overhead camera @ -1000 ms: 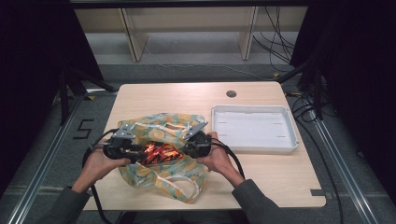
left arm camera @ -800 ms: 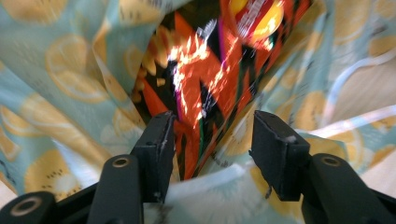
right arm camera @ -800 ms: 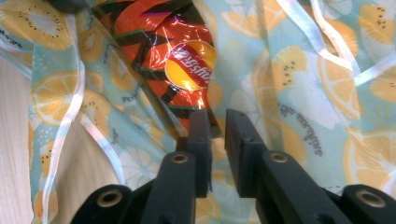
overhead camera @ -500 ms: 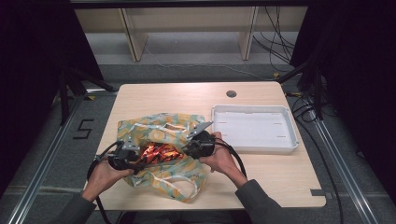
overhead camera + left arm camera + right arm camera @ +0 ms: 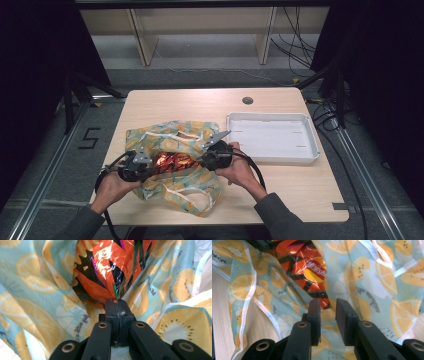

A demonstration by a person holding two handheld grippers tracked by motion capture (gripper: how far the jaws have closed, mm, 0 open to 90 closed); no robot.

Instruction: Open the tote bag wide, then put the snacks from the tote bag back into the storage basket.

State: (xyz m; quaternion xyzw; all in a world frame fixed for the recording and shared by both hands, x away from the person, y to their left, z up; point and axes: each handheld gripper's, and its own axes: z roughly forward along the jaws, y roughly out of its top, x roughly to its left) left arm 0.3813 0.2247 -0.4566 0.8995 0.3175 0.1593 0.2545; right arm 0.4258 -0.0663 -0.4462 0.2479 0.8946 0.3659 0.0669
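A fruit-print bag (image 5: 175, 134) lies crumpled on the wooden table (image 5: 190, 105). An orange chips packet (image 5: 172, 161) shows in its opening. My left gripper (image 5: 144, 168) sits at the bag's left side. In the left gripper view its jaws (image 5: 117, 302) have just closed and pinch the crimped end of the packet (image 5: 107, 270) against the bag (image 5: 32, 290). My right gripper (image 5: 207, 159) is at the bag's right side. Its jaws (image 5: 328, 307) have just been opening and stand slightly apart. Nothing is pressed between them, and they point at the packet (image 5: 312, 267) over the bag's cloth (image 5: 362, 285).
A shallow white tray (image 5: 272, 137) sits on the table's right half, just beyond the right hand. A round cable hole (image 5: 247, 100) is near the far edge. Both grippers' black cables trail toward the front edge.
My left gripper has dropped a little toward the front edge and closed on the packet's end. The right gripper has stayed where it was, with its jaws slightly parted.
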